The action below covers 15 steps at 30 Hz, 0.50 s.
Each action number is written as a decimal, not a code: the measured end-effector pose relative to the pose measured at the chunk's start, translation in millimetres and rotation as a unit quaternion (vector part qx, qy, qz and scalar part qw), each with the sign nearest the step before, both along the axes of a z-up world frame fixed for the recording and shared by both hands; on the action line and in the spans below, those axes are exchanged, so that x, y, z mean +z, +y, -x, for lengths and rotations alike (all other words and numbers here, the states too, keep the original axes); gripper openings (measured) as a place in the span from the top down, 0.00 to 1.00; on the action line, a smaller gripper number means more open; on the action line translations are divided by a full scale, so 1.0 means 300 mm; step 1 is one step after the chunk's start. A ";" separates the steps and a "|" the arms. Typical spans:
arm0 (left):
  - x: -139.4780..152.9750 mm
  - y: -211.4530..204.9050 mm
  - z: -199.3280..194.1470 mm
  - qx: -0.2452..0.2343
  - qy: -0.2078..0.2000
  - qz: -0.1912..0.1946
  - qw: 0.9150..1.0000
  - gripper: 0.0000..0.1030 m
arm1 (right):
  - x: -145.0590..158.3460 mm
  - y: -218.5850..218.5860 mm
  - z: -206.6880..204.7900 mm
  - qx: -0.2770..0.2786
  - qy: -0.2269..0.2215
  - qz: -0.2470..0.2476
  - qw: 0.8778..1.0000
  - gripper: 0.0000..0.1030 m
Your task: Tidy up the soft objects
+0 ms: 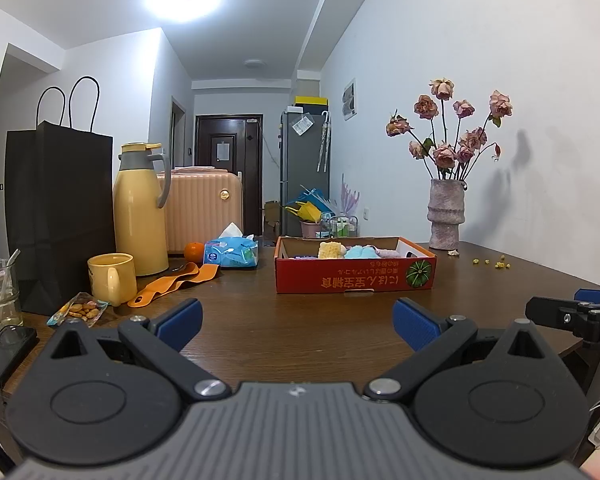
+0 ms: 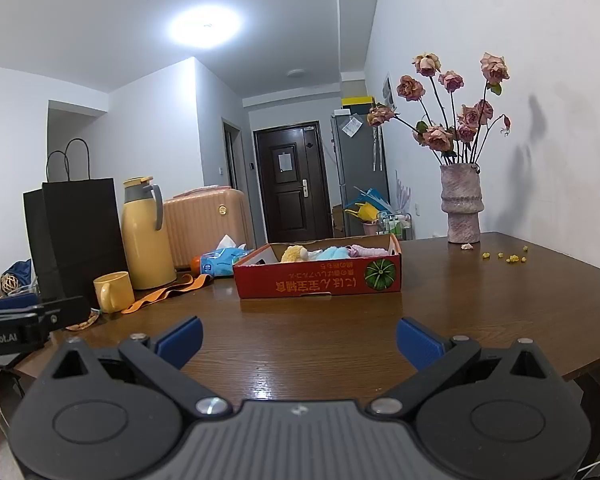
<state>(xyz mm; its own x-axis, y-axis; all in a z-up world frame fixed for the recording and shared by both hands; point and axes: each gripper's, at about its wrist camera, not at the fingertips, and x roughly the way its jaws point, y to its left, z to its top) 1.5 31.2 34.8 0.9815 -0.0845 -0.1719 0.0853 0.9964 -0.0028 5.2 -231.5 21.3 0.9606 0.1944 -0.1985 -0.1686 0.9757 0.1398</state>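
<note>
A red cardboard box (image 1: pixel 355 275) (image 2: pixel 318 278) sits on the brown table, a short way ahead of both grippers. Inside lie soft things: a yellow one (image 1: pixel 329 250) (image 2: pixel 292 253), a light blue one (image 1: pixel 360 252) (image 2: pixel 331 253) and a pink one (image 1: pixel 388 253) (image 2: pixel 364 251). My left gripper (image 1: pixel 298 326) hangs open over the near table with nothing between its blue pads. My right gripper (image 2: pixel 299 340) is open and empty too. Each gripper shows at the edge of the other's view.
Left of the box are a tissue pack (image 1: pixel 232 254), an orange (image 1: pixel 194 251), an orange strap (image 1: pixel 172 286), a yellow mug (image 1: pixel 111 278), a yellow thermos (image 1: pixel 141 210), a black paper bag (image 1: pixel 60 216), snacks, a glass and a phone (image 1: pixel 6 350). A vase of dried roses (image 1: pixel 446 216) stands back right.
</note>
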 end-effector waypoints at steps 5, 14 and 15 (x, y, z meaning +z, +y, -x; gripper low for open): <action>0.001 -0.001 0.000 0.000 0.000 -0.001 1.000 0.00 | -0.001 0.001 -0.002 0.000 0.001 0.000 1.000 0.00; 0.001 -0.001 0.000 0.001 0.001 0.000 1.000 0.00 | -0.002 0.002 0.001 -0.003 0.001 0.000 1.000 0.00; 0.001 0.000 0.000 0.000 0.001 0.000 1.000 0.00 | -0.002 0.003 0.001 -0.003 0.001 0.000 1.000 0.00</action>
